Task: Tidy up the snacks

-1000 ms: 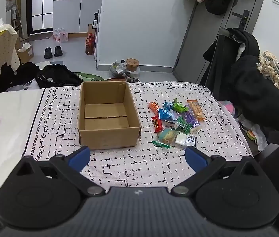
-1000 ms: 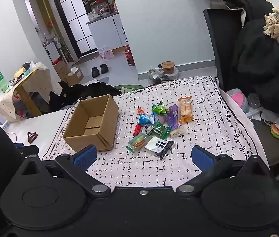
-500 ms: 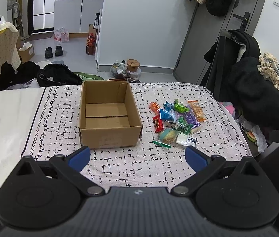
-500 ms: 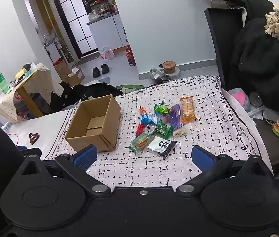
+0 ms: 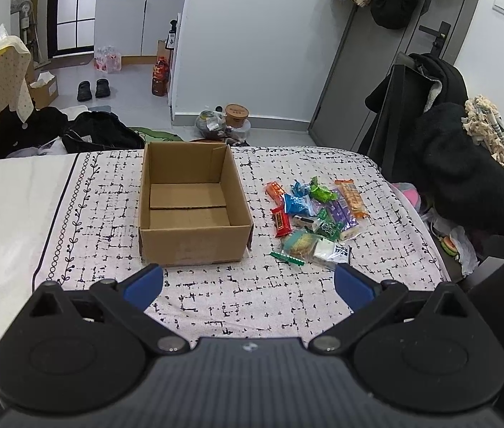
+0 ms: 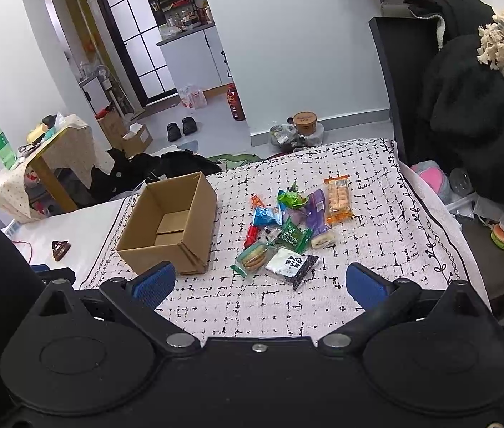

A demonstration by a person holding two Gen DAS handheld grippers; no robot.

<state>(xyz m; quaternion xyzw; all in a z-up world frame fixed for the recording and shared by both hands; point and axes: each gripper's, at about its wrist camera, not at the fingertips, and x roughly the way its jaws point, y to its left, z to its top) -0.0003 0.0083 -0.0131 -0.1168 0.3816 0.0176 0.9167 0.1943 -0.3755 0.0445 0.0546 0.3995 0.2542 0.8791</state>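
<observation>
Both views have risen slightly over the last second: the cardboard box and the snack pile sit a little lower and nearer in each frame than they did, while nothing on the cloth has shifted. Judgement: this is a small approach adjustment only — no snack has been collected, and the sorting has yet to start.

**Tongs.** The left gripper [image 5: 248,281] is spread wide with nothing between its blue pads; the right gripper [image 6: 257,281] is likewise spread and empty. Both hover above the near edge of the patterned cloth [image 5: 216,303], touching nothing.

**Task items.** The cardboard box [image 5: 193,203] stands open and empty, ahead of the left gripper and just beyond its left pad. From the right gripper it lies ahead and to the left. The snack pile [image 6: 287,228] lies directly ahead of the right gripper, between its two pads in the line of sight, and ahead-right of the left gripper. Box and pile are near each other but apart.

**Writing.**
- The black-and-white packet [image 6: 293,264], nearest the right gripper, carries bold characters — too small to read.
- The orange biscuit pack [image 6: 337,196] has a white label at its far end; illegible.
- The green packet [image 6: 293,235] shows white print; illegible.
- No brand name can be made out on any wrapper.
</observation>
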